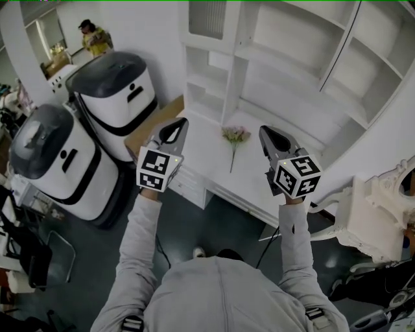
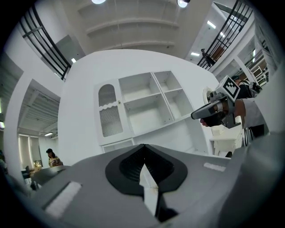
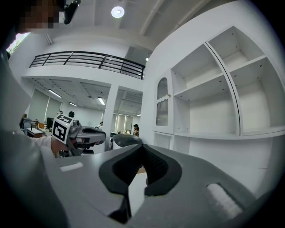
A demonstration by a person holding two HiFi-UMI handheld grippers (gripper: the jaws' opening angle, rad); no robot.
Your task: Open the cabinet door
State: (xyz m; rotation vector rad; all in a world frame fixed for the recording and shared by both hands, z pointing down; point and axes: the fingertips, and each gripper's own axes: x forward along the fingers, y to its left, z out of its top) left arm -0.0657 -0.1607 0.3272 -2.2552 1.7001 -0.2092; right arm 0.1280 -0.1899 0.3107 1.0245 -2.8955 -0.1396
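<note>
A white wall cabinet stands ahead with open shelves [image 1: 292, 39] and one shut door with a ribbed arched panel [image 1: 207, 19] at its left end. That door also shows in the left gripper view [image 2: 109, 111] and the right gripper view [image 3: 163, 104]. Both grippers are held level over the white counter [image 1: 214, 168], well short of the door. My left gripper [image 1: 178, 126] is shut and holds nothing; its jaws [image 2: 143, 149] meet. My right gripper [image 1: 267, 133] is likewise shut and empty [image 3: 141, 149]. Each appears in the other's view: the right gripper [image 2: 209, 111] and the left gripper [image 3: 91, 136].
A sprig of pale flowers [image 1: 235, 137] lies on the counter between the grippers. Two white-and-black rounded machines [image 1: 117, 91] [image 1: 52, 155] stand at the left beside a cardboard box [image 1: 152, 123]. An ornate white chair [image 1: 369, 207] is at the right. A person in yellow [image 1: 94, 39] stands far back.
</note>
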